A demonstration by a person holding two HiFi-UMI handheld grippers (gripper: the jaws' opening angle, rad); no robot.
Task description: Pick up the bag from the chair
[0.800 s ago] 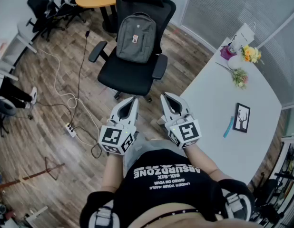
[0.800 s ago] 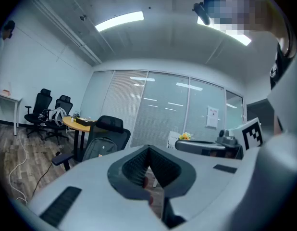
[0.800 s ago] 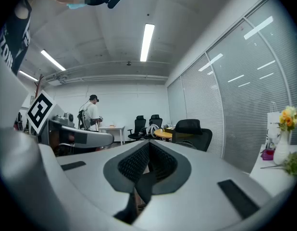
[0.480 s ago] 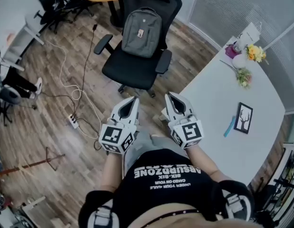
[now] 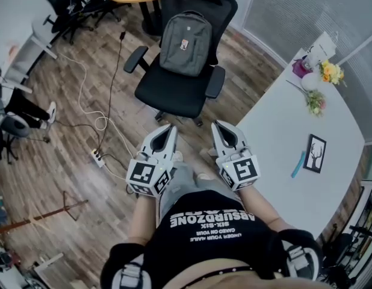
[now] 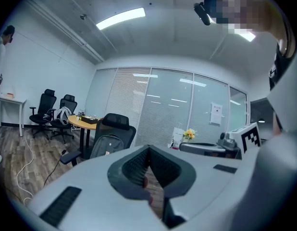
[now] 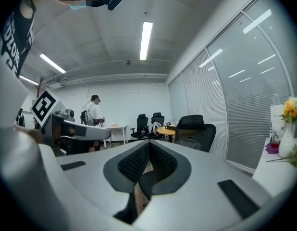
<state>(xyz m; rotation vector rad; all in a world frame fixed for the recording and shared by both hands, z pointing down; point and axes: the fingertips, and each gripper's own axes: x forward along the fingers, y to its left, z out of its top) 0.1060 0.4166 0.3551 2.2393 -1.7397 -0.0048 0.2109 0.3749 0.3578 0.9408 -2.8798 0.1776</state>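
Head view first: the bag (image 5: 186, 44) sits on the chair (image 5: 174, 98), propped upright against the backrest, at about 12 o'clock from the person. Its long axis runs from the seat up toward the headrest, top at 12, base at 6, front panel facing this way. The left gripper (image 5: 168, 127) and right gripper (image 5: 219, 125) are side by side close to the body, well apart from the chair, both aimed at it. The white desk (image 5: 282, 131) lies off at 3 o'clock and plays no part.

Left gripper view: the fingers are clenched together with nothing between them. The bag shows at about 10 o'clock of the finger tips, standing tall against the black backrest.

Right gripper view: same story, fingers pressed tight and empty. The bag (image 7: 188, 142) and chair sit off at 2 to 3 o'clock, small and distant. A person stands by a far table at 10 o'clock.

So this reads as the approach, no contact made yet. My call for the next move: close the gap to the chair, release at least one pair of fingers, and go for the bag's top end. The top handle cannot be made out from here, so the grasp point needs a closer look.
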